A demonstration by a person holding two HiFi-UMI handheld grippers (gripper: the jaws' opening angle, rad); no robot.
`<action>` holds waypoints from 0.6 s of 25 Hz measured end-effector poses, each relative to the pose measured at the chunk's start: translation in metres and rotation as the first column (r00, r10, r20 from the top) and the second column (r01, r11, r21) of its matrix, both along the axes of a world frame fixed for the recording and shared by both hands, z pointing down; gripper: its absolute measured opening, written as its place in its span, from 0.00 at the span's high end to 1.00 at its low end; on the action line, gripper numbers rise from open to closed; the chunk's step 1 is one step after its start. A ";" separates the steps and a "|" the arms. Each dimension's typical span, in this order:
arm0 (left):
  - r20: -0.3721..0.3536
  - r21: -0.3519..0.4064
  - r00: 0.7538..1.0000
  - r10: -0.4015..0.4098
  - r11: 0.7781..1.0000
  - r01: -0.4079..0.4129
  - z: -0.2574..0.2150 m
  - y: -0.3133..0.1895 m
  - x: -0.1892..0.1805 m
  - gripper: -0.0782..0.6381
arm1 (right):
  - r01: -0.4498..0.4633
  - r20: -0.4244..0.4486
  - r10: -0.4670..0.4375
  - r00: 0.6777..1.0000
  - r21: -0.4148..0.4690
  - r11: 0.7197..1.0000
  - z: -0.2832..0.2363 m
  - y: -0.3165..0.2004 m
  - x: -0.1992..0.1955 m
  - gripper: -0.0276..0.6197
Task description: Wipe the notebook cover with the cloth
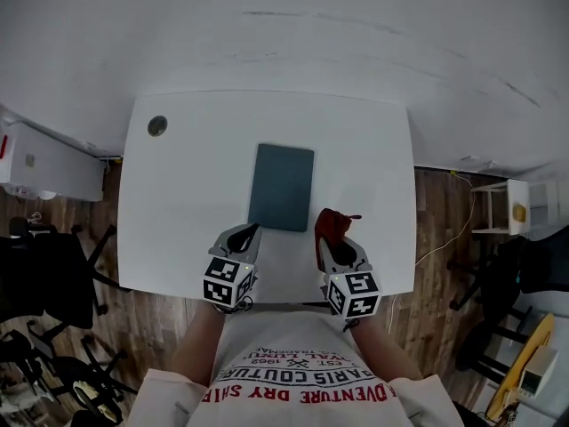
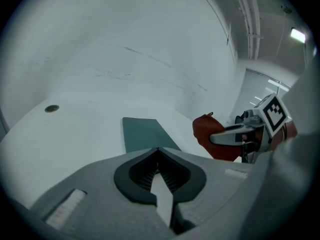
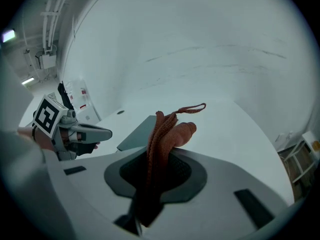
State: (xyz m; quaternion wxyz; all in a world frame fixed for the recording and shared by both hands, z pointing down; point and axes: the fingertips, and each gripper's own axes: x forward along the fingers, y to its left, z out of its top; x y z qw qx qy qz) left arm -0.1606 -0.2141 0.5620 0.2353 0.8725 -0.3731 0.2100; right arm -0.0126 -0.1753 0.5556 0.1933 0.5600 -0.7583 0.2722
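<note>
Beside the dark green notebook (image 1: 282,187) | right gripper (image 1: 334,247) is pinching the bunched red cloth (image 1: 332,225) | left gripper (image 1: 250,231) is holding nothing, jaws together.

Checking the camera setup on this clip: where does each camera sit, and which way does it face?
Head view: on the person's head, looking steeply down at the table and notebook; shows the left gripper, the right gripper holding the cloth, and the shirt.
Left gripper view: on the left gripper, looking along its shut, empty fingers across the notebook.
Right gripper view: on the right gripper, looking along fingers shut on the cloth.
Shared: all three show the notebook; each gripper view shows the other gripper.
</note>
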 end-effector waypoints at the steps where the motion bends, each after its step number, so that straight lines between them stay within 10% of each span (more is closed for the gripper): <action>1: 0.004 -0.004 1.000 0.011 1.000 -0.011 0.005 -0.004 0.002 0.88 | -0.002 0.001 0.002 1.000 -0.005 1.000 0.003 -0.002 -0.001 0.83; 15: 0.122 -0.076 0.990 0.067 0.995 -0.057 0.052 -0.026 0.012 0.88 | 0.065 0.030 -0.065 0.997 0.009 0.998 0.005 -0.052 -0.029 0.83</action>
